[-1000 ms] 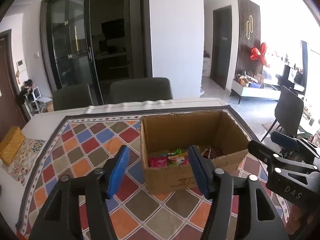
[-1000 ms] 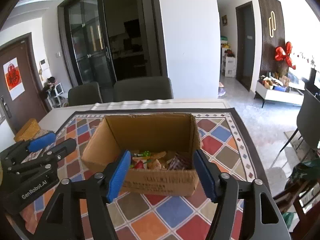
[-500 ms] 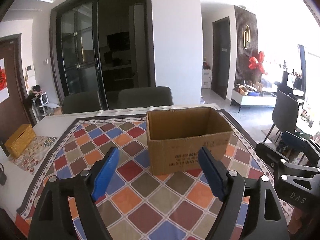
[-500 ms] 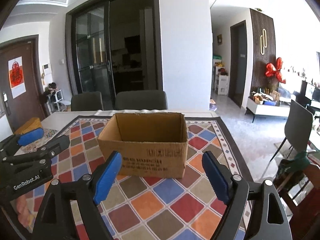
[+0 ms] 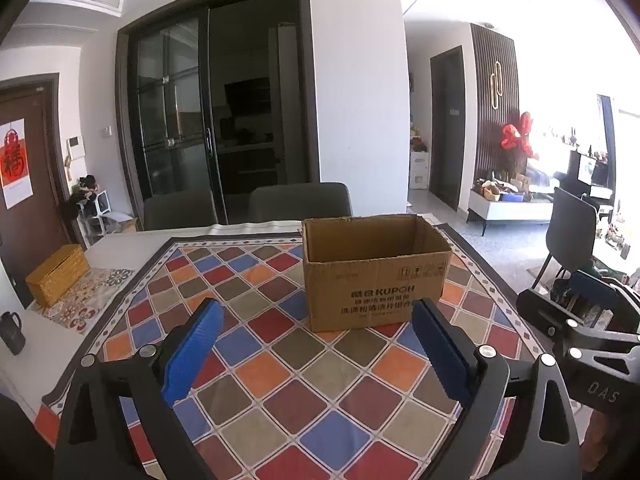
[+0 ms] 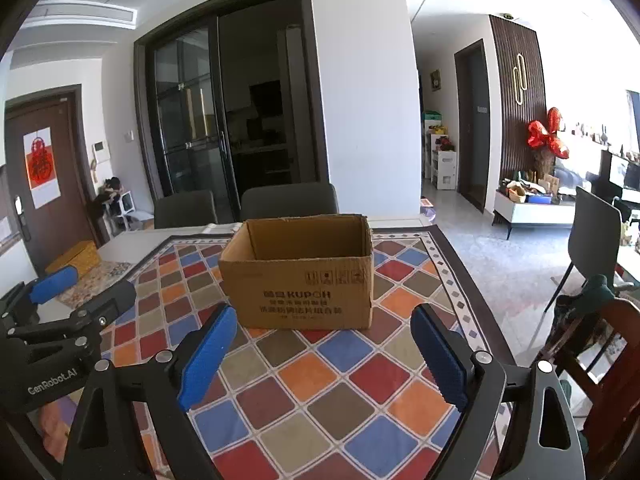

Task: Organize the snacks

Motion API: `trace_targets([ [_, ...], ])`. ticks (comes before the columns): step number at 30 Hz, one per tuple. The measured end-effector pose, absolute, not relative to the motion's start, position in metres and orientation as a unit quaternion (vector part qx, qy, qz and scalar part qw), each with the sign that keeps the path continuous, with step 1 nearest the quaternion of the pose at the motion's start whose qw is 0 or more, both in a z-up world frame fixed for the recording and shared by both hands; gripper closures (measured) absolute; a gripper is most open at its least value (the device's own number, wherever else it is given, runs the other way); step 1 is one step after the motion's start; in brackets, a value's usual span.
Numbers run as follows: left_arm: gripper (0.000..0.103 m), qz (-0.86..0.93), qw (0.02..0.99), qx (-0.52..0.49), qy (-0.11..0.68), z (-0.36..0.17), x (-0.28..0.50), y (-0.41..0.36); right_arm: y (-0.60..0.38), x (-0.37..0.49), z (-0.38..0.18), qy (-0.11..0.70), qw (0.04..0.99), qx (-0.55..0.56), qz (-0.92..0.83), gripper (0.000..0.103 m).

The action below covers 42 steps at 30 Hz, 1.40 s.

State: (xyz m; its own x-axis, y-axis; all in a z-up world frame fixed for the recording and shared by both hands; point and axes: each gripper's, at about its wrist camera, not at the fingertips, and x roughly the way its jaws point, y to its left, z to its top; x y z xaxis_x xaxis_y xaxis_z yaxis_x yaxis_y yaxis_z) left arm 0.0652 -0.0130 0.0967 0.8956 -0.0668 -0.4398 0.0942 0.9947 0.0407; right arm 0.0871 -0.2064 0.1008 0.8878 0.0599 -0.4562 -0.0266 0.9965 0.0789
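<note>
An open brown cardboard box (image 5: 376, 280) stands upright on the checked tablecloth (image 5: 280, 360); it also shows in the right wrist view (image 6: 304, 280). Its contents are hidden by its front wall from this low angle. My left gripper (image 5: 316, 348) is open and empty, held back from the box, near the table's front. My right gripper (image 6: 324, 348) is open and empty, also short of the box. Each gripper shows at the edge of the other's view: the right gripper (image 5: 580, 320), the left gripper (image 6: 60, 320).
A yellow woven box (image 5: 58, 274) and a dark mug (image 5: 12, 332) sit at the table's left. Two grey chairs (image 5: 300, 200) stand behind the table. A wooden chair (image 6: 600, 360) is at the right near the table edge.
Both grippers have pulled back and dropped lower from above the box. The snacks inside, seen a second ago, are now hidden behind the box's front wall.
</note>
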Motion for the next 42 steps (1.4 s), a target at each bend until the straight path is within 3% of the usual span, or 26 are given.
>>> trace_targets([
  [42,0.004,-0.044,0.978,0.031,0.202,0.112,0.038,-0.015,-0.209,0.057,0.111,0.212,0.977,0.023,0.009,0.01],
])
